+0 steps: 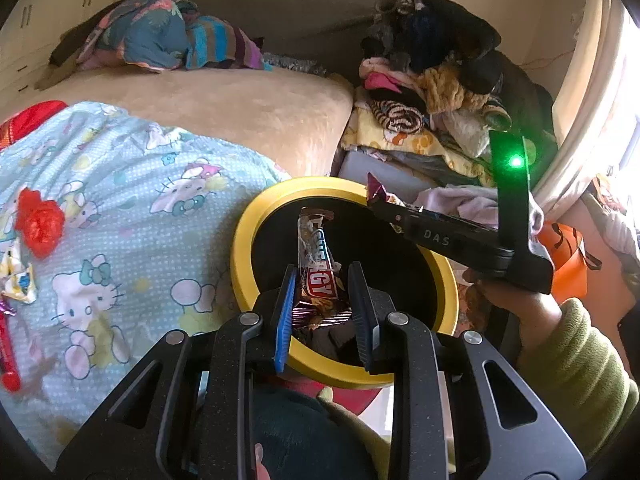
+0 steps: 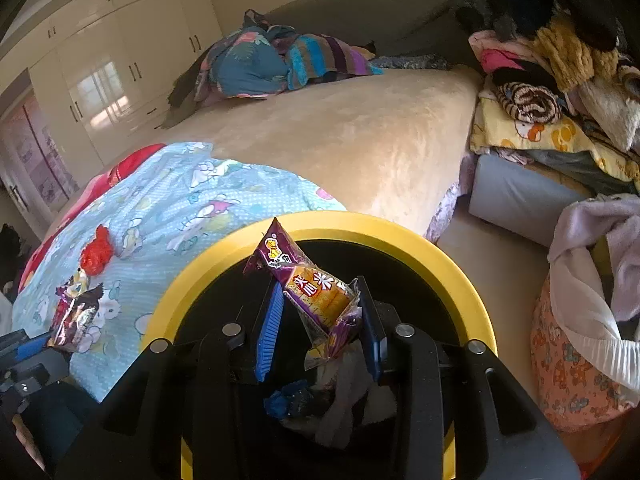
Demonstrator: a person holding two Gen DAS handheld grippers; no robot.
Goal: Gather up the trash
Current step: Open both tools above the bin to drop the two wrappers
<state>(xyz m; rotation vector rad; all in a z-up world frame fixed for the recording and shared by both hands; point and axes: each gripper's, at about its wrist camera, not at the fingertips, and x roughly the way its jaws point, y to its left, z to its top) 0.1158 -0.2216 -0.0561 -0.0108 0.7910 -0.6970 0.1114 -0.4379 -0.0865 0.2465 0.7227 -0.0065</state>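
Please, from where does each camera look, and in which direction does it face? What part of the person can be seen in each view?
Left wrist: sits on the left tongs, looking along them into the yellow-rimmed bin; they hold an energy bar wrapper. The person's right hand with the right tongs shows.
Right wrist: sits on the right tongs, looking down over the same bin; they hold a purple snack packet. No hand is clearly seen.
Shared: the bin, the cartoon-print sheet with red crumpled trash, the beige bed.
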